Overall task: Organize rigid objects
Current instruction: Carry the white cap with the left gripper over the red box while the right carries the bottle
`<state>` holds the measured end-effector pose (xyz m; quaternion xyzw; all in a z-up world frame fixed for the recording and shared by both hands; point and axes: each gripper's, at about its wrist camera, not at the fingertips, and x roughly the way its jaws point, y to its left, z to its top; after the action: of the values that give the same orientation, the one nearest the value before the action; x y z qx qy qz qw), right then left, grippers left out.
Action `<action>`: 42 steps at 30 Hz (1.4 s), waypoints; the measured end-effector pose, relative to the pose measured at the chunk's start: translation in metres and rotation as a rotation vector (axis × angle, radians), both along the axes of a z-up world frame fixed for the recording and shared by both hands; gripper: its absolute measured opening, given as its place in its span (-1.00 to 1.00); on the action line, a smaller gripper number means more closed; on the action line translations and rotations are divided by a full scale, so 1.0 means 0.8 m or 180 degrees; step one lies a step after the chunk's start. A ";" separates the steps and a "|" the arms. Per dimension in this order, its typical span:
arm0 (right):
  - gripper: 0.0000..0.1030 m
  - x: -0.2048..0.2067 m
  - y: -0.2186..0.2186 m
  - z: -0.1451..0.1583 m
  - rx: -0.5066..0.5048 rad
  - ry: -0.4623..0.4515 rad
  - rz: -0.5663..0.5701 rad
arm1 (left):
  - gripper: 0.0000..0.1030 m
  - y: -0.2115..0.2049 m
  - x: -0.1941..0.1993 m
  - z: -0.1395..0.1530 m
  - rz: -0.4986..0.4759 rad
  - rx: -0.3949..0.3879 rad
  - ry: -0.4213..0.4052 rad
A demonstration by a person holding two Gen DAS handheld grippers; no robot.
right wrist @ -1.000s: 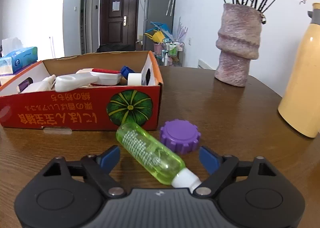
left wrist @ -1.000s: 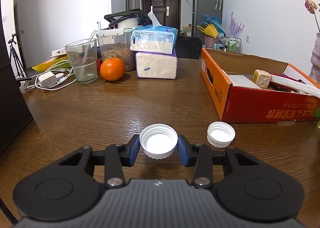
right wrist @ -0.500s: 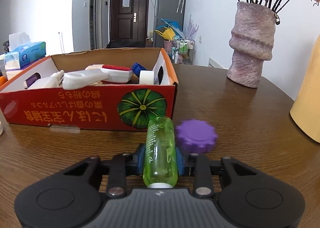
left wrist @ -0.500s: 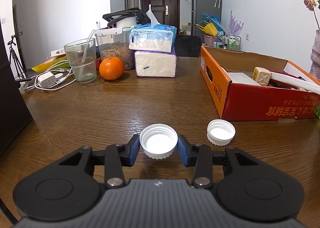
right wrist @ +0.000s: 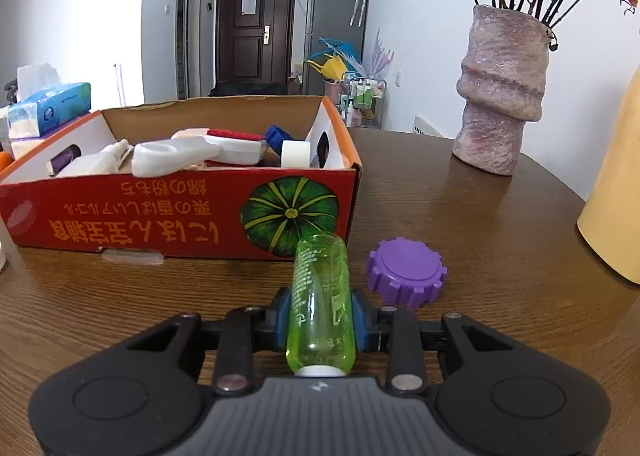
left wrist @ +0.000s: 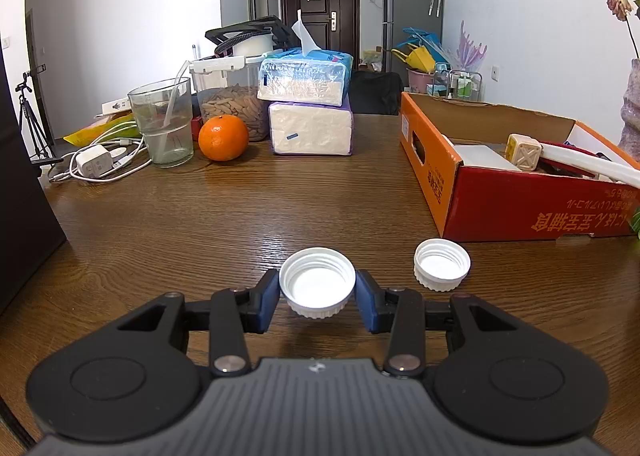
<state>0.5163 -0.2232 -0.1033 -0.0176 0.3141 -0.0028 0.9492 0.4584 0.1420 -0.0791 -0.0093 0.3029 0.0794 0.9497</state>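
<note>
My left gripper (left wrist: 317, 306) is shut on a white screw cap (left wrist: 317, 281), hollow side up, low over the wooden table. A second white cap (left wrist: 442, 264) lies on the table to its right. My right gripper (right wrist: 320, 318) is shut on a green transparent bottle (right wrist: 321, 304) that points away from me, its white cap toward the camera. A purple ridged lid (right wrist: 406, 272) rests just right of the bottle. The red-and-orange cardboard box (right wrist: 180, 204) holding several items stands behind both; its side also shows in the left wrist view (left wrist: 532, 208).
At the far left of the table stand a glass with a straw (left wrist: 164, 122), an orange (left wrist: 223, 137), stacked tissue packs (left wrist: 310, 108), a food container and charger cables (left wrist: 100, 162). A pink vase (right wrist: 500, 92) and a yellow bottle (right wrist: 612, 196) stand to the right.
The right gripper closed from wide open onto the green bottle, which turned from a diagonal to pointing straight ahead. The left gripper kept its hold on the white cap without moving.
</note>
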 end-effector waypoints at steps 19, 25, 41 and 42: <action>-0.41 -0.065 0.008 0.027 0.0348 -0.0402 0.0129 | -0.20 -0.027 -0.032 0.024 -0.0022 0.0048 -0.0276; -0.41 -0.093 0.016 0.037 0.0393 -0.0518 0.0222 | -0.20 -0.050 -0.046 0.032 -0.0088 0.0016 -0.0359; -0.41 -0.139 0.035 0.054 0.0552 -0.0735 0.0475 | -0.20 -0.127 -0.079 0.053 -0.0353 -0.0141 -0.0506; -0.41 -0.140 0.036 0.055 0.0559 -0.0743 0.0486 | -0.20 -0.131 -0.080 0.055 -0.0365 -0.0160 -0.0509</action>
<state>0.4043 -0.1945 -0.0594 0.0420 0.1985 0.0948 0.9746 0.3945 0.0375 -0.0351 -0.0221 0.2280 0.0163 0.9733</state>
